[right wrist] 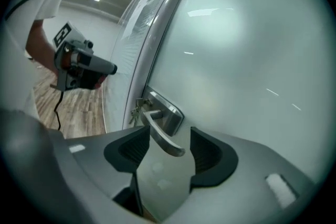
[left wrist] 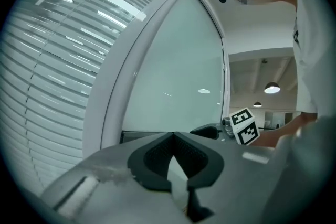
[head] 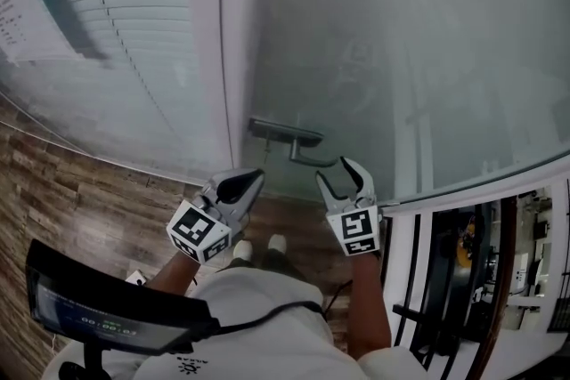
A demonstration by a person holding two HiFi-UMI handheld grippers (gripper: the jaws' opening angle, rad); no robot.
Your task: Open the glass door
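Handle [right wrist: 158, 131], apparently untouched, inside right gripper [right wrist: 169, 139]

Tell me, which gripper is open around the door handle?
The right gripper: its jaws stand apart with the lever handle between them; the left gripper is shut and empty.

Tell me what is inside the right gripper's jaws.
The free end of the metal door handle stands between the open jaws of the right gripper, not clamped. The frosted glass door behind it hides whatever lies beyond.
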